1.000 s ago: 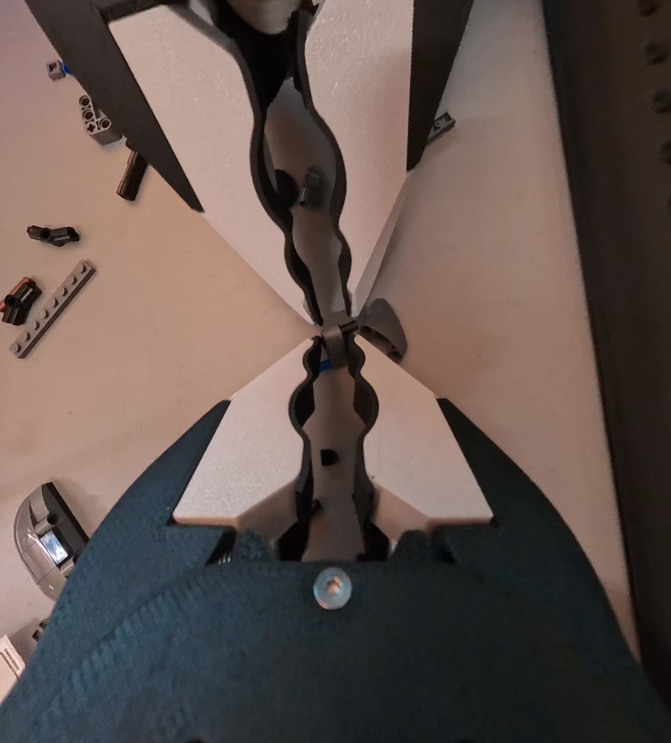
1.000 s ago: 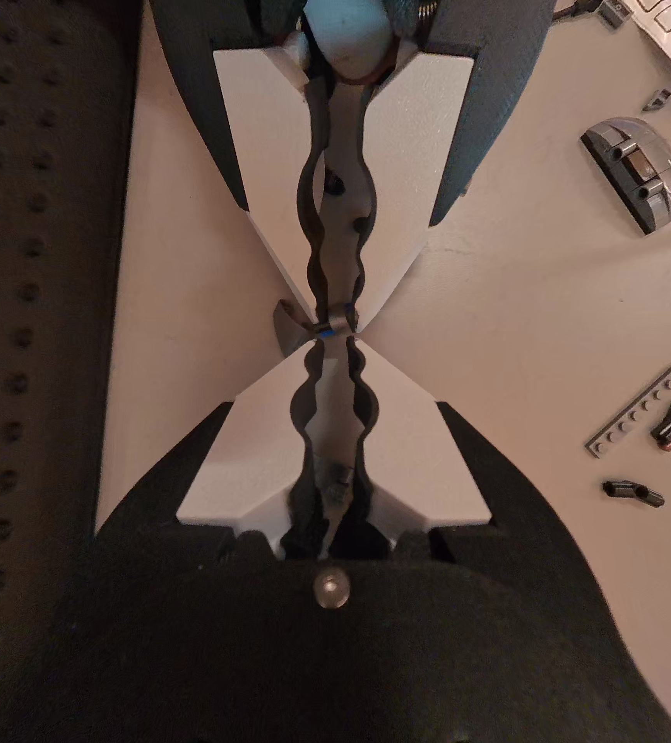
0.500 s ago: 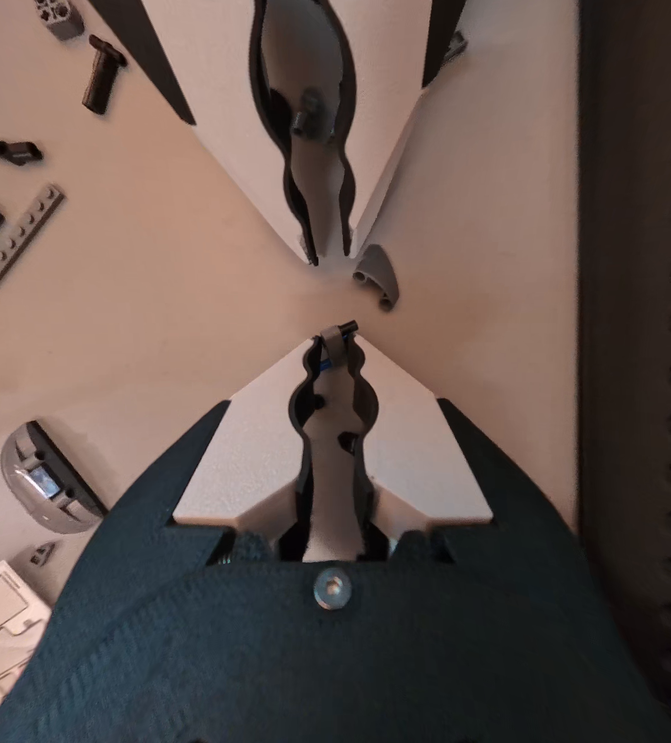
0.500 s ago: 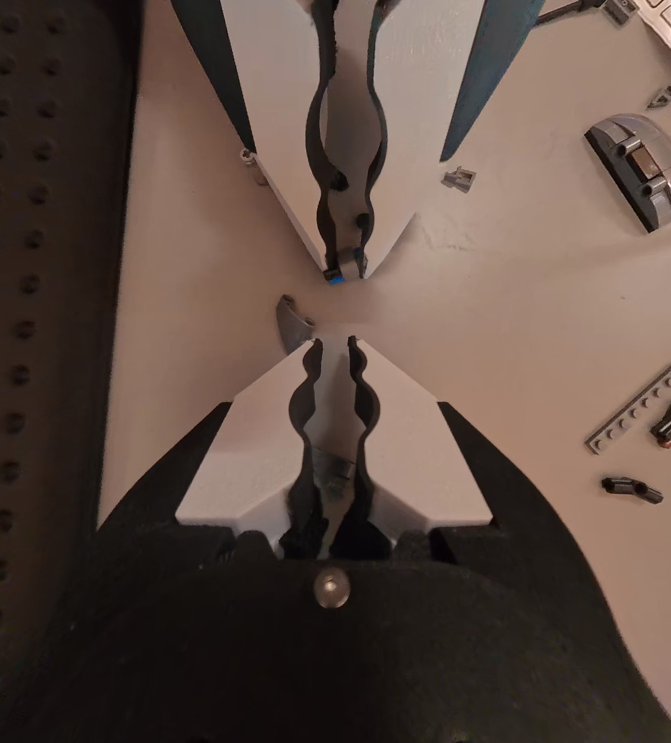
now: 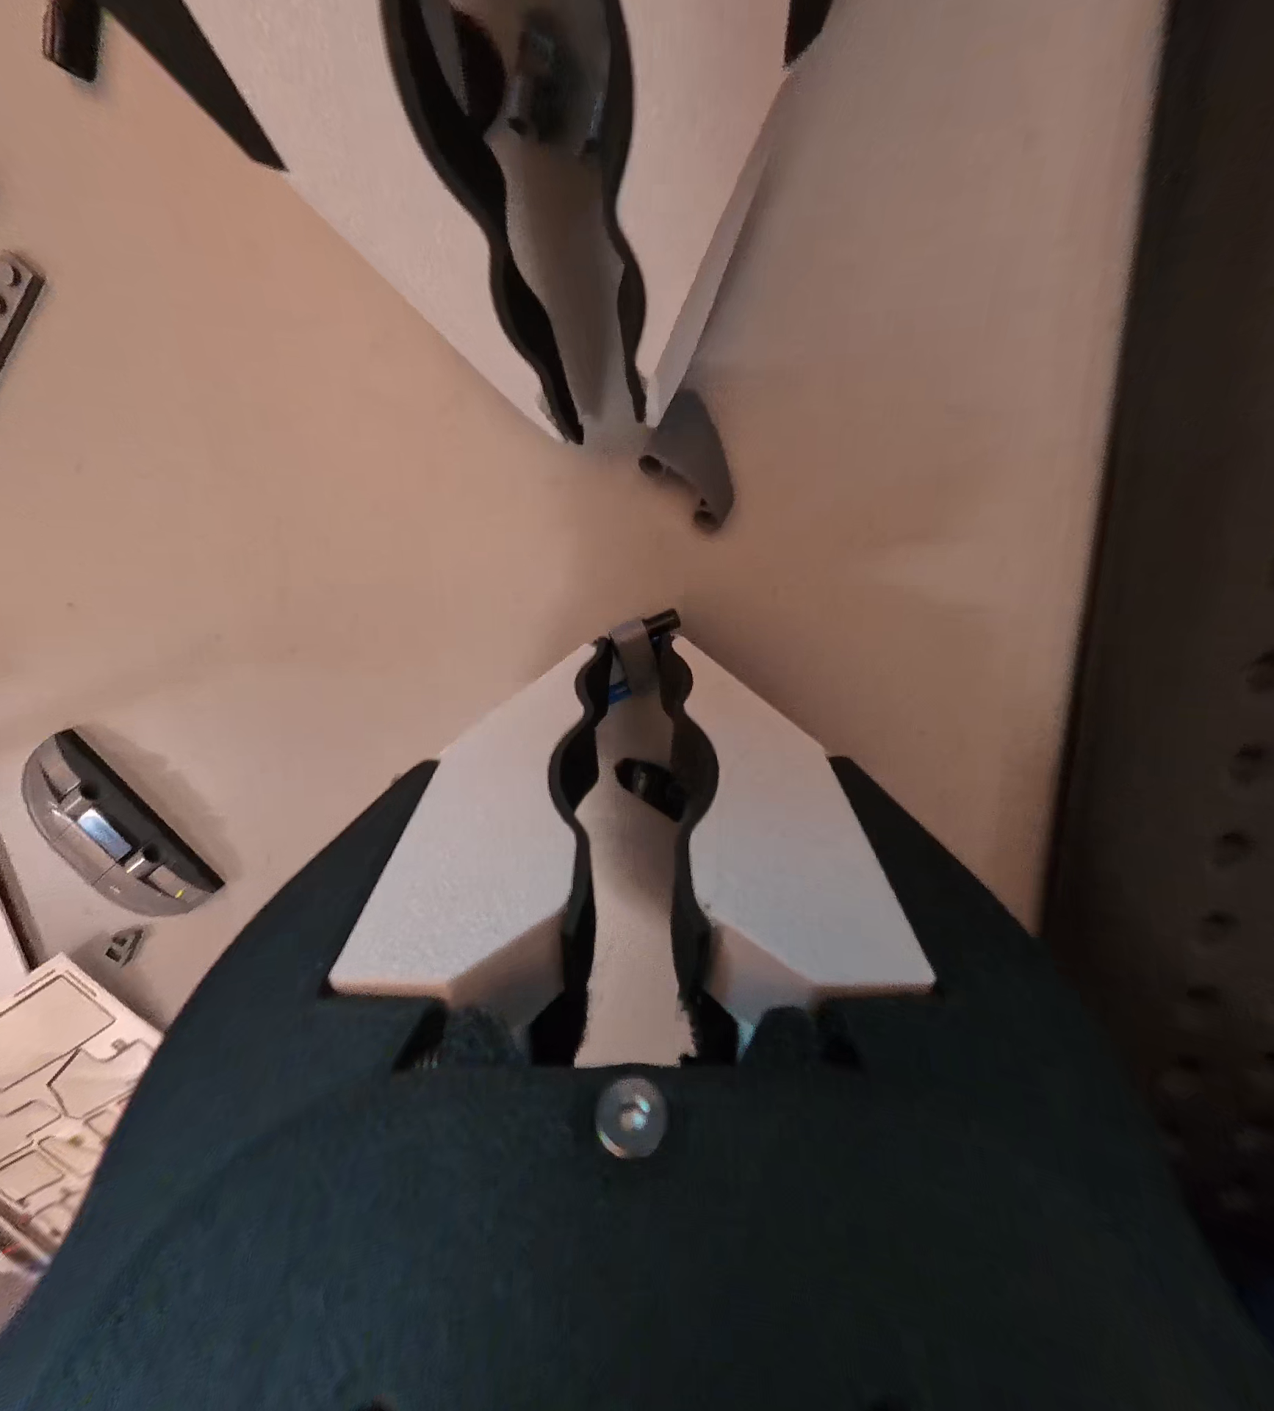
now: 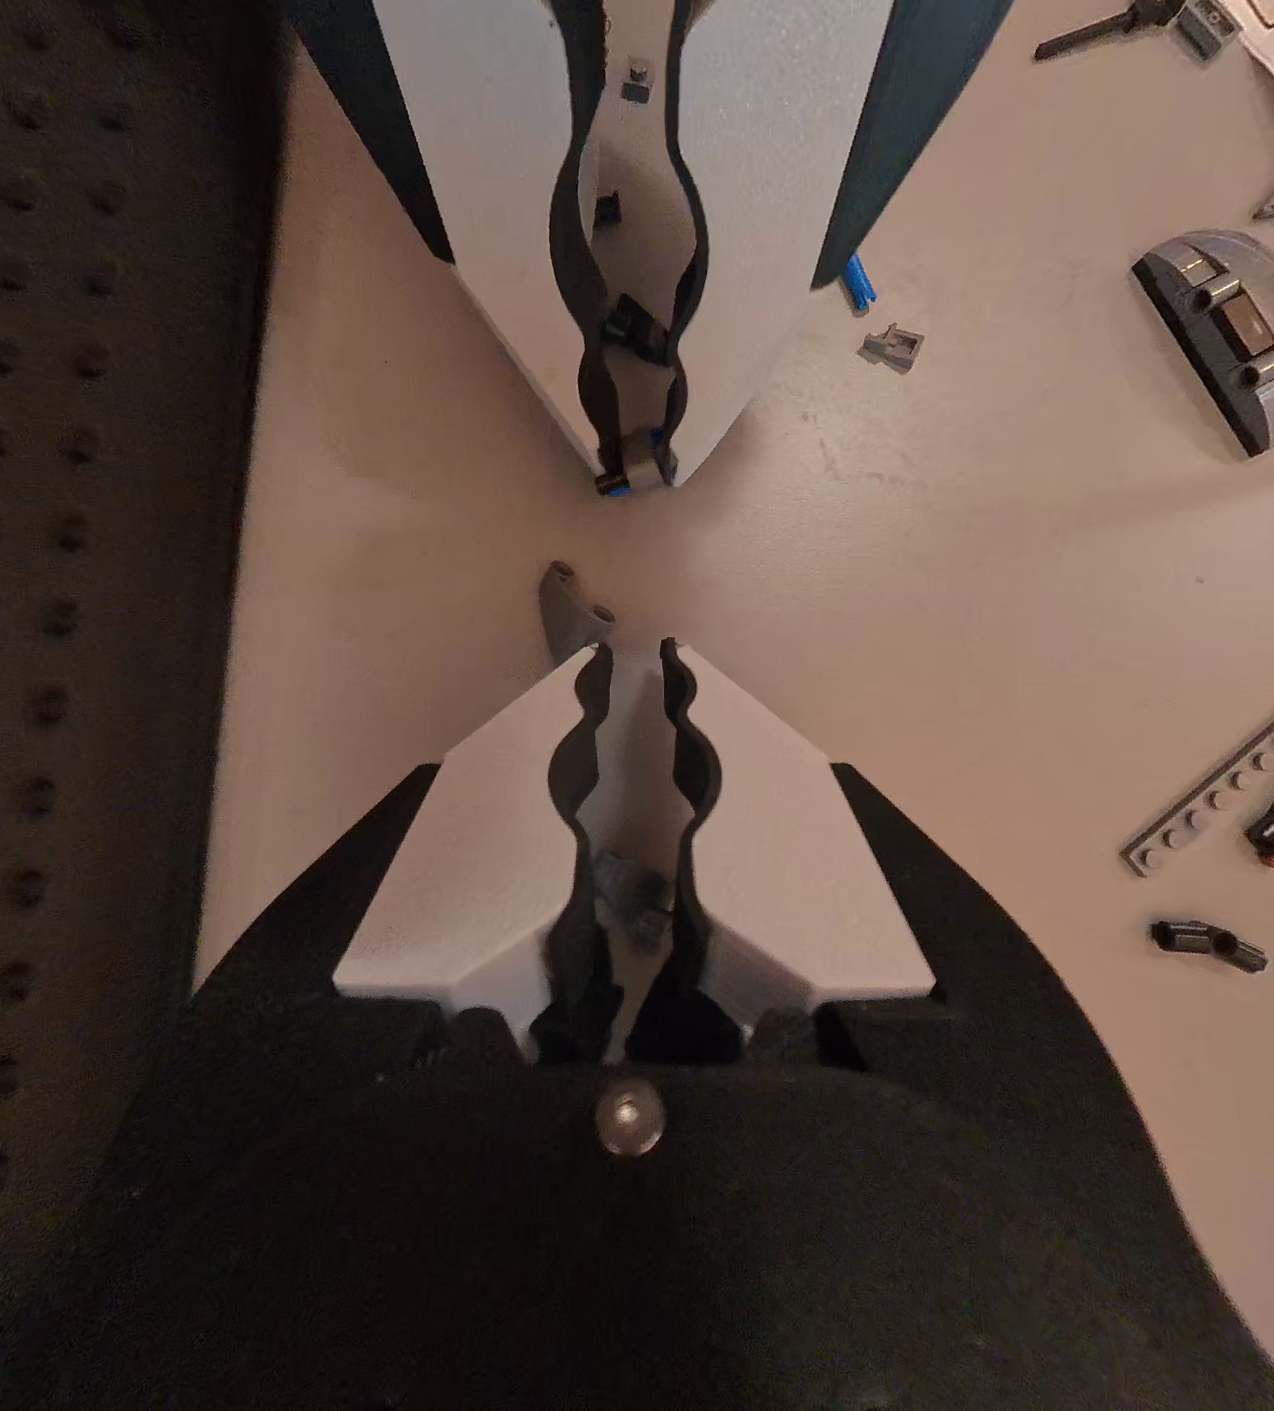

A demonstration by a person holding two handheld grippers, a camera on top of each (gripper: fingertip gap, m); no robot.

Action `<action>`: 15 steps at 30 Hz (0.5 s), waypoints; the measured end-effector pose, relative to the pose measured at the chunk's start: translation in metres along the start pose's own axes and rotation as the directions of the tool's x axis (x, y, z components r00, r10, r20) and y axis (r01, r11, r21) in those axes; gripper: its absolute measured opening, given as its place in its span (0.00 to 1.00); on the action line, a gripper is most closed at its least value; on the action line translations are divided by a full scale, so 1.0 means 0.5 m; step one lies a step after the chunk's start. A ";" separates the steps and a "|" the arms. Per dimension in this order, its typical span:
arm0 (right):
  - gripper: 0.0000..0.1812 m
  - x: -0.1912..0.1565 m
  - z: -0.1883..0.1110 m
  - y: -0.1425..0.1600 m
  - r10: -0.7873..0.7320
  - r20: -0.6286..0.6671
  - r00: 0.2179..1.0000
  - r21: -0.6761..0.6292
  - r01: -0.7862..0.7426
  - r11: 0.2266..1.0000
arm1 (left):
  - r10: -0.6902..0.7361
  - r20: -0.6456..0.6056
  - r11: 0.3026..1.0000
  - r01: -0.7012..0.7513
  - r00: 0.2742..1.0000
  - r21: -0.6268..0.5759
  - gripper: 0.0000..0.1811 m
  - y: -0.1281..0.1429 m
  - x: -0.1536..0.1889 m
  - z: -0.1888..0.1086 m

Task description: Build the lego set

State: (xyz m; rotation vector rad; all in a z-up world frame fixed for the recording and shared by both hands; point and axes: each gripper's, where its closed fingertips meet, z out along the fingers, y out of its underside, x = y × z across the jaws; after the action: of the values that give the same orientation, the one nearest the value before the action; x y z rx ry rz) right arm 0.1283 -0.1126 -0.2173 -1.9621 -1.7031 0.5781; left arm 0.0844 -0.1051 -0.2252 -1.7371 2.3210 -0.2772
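My left gripper (image 5: 638, 649) is shut on a small grey connector (image 5: 634, 649) with a black pin and a blue pin in it, held just above the table. It also shows in the right wrist view (image 6: 638, 466), where the connector (image 6: 641, 462) sits at its tips. My right gripper (image 6: 634, 649) faces it with a narrow gap between its jaws and nothing in them. It shows in the left wrist view (image 5: 603, 427) too. A grey curved piece (image 6: 569, 611) lies on the table beside the right fingertips, and also shows in the left wrist view (image 5: 683, 466).
A grey domed subassembly (image 6: 1245, 336), a long grey plate (image 6: 1222, 790), black connectors (image 6: 1206, 947), a small grey clip (image 6: 893, 347) and a blue pin (image 6: 861, 282) lie on the table. An instruction sheet (image 5: 23, 1069) lies by the left gripper. A dark studded mat (image 6: 69, 611) borders the table. My hands' fingertips stand some 5 centimeters from each other.
The two grippers met tip to tip on the grey connector, then drew apart. The connector stayed in my left gripper; my right gripper came away empty.
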 end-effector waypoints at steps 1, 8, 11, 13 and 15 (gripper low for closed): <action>0.07 0.000 0.000 0.000 -0.001 0.001 1.000 0.000 0.001 1.000 | 0.002 -0.004 1.000 -0.002 1.000 -0.010 0.05 0.002 0.003 -0.001; 0.07 -0.003 0.000 -0.002 -0.004 0.006 1.000 0.003 0.004 1.000 | -0.057 -0.086 0.997 0.053 0.995 -0.048 0.05 0.004 0.005 0.000; 0.07 -0.001 -0.005 -0.006 0.006 0.008 1.000 0.023 -0.006 1.000 | -0.085 -0.125 0.995 0.077 0.988 -0.070 0.06 -0.002 0.002 0.003; 0.07 0.001 -0.008 -0.007 0.009 0.006 1.000 0.028 -0.009 1.000 | -0.103 -0.171 0.993 0.091 0.980 -0.073 0.09 -0.010 0.005 0.008; 0.07 0.002 -0.010 -0.008 0.015 0.008 1.000 0.035 -0.015 0.999 | -0.118 -0.180 0.992 0.108 0.977 -0.065 0.09 -0.015 -0.001 0.009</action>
State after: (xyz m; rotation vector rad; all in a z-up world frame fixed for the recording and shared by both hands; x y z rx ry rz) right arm 0.1283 -0.1117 -0.2111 -1.9525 -1.6729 0.6178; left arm 0.0928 -0.1066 -0.2275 -1.9500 2.3788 -0.4142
